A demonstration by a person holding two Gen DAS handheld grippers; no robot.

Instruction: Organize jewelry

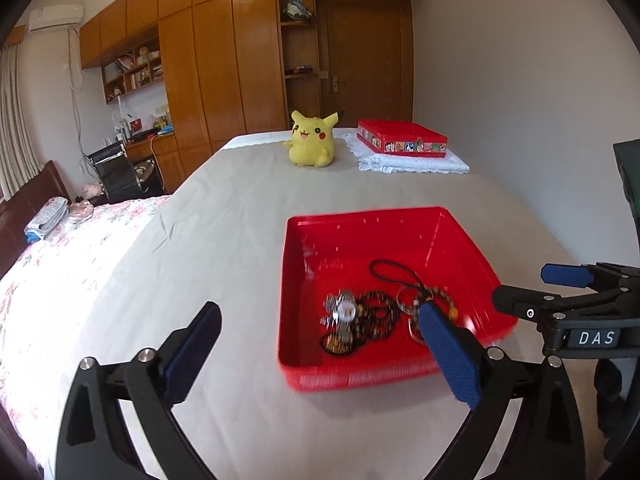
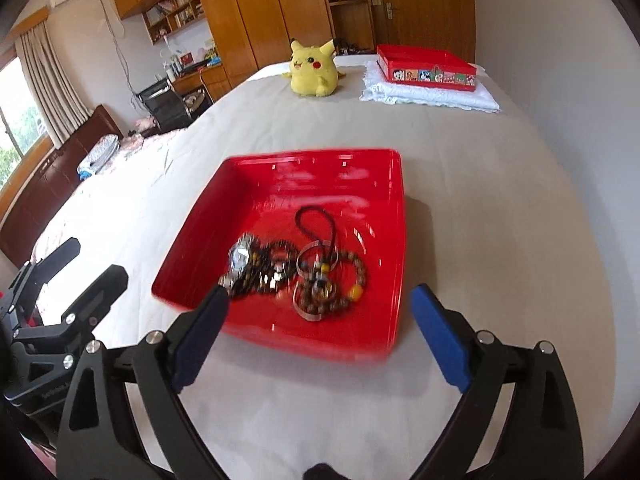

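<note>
A red tray [image 1: 384, 226] [image 2: 256, 178] sits on the grey bed cover and holds a tangle of jewelry: a silver watch [image 1: 343, 312] [image 2: 240, 258], dark bead bracelets [image 1: 378, 316] [image 2: 280, 266], a brown bead bracelet [image 2: 356, 276], metal bangles [image 2: 316, 254] and a black cord [image 1: 390, 270] [image 2: 314, 220]. My left gripper [image 1: 320, 326] is open and empty, above the tray's near left part. My right gripper [image 2: 320, 308] is open and empty, at the tray's near edge. It also shows in the left wrist view [image 1: 532, 292].
A yellow Pikachu plush [image 1: 312, 140] [image 2: 314, 70] sits at the far end of the bed. A red decorated tin [image 1: 402, 138] [image 2: 428, 68] rests on a folded white cloth [image 1: 416, 164] [image 2: 432, 94] beside it. A floral quilt [image 1: 60, 260] lies left.
</note>
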